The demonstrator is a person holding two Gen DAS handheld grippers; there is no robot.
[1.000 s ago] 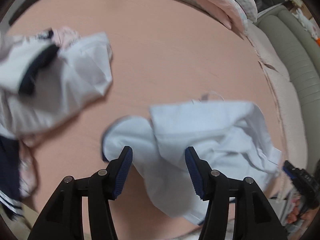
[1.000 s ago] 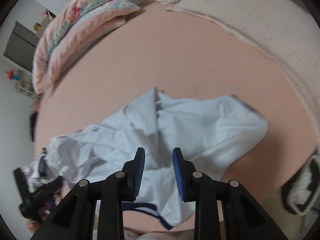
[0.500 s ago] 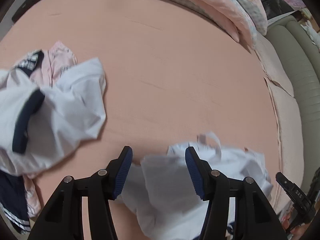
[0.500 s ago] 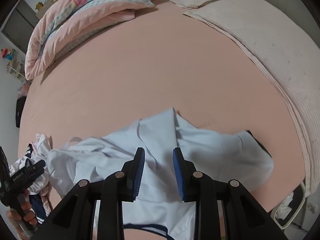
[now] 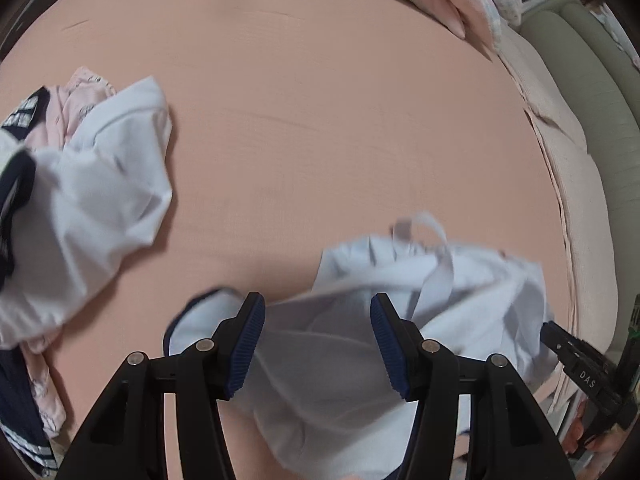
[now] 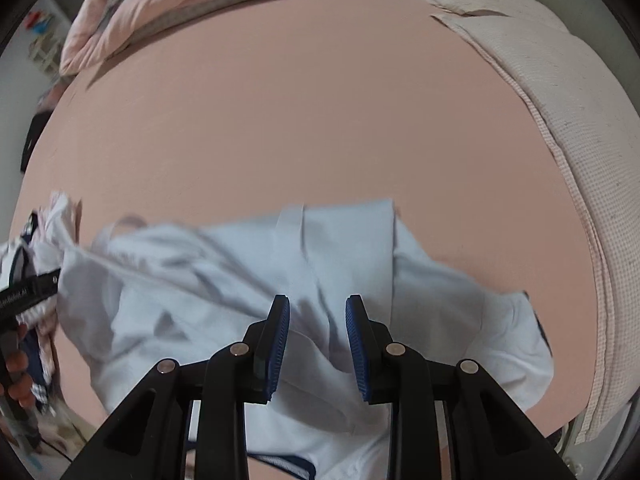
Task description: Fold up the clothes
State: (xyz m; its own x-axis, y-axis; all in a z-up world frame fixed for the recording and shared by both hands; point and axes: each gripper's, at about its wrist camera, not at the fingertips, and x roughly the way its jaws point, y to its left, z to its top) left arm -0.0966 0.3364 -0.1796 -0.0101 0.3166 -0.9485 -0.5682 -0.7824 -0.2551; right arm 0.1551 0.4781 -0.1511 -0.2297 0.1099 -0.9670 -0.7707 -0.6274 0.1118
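A crumpled pale blue shirt with navy trim (image 5: 472,304) lies on the pink bed sheet (image 5: 320,100). My left gripper (image 5: 316,340) hovers over the shirt's left part, jaws open, with the cloth below them and not pinched. My right gripper (image 6: 318,340) hangs over the shirt's middle (image 6: 348,240), its jaws narrowly open with nothing between the pads. A flat panel of the shirt lies just beyond its fingertips. The right gripper's black frame (image 5: 580,364) shows at the left wrist view's right edge. The left gripper's frame (image 6: 28,296) shows at the right wrist view's left edge.
A heap of other clothes lies to the left: a white top with navy cuffs (image 5: 92,208), a pink garment (image 5: 80,96) and a navy skirt (image 5: 16,412). A pink quilt (image 6: 180,4) is piled at the bed's far side. A beige mat (image 6: 560,100) runs along the right edge.
Both views have shifted over the pale blue shirt, and the right wrist view has rolled. The shirt now lies more spread out, with a flat panel ahead of the right gripper. Neither gripper's opening has changed.
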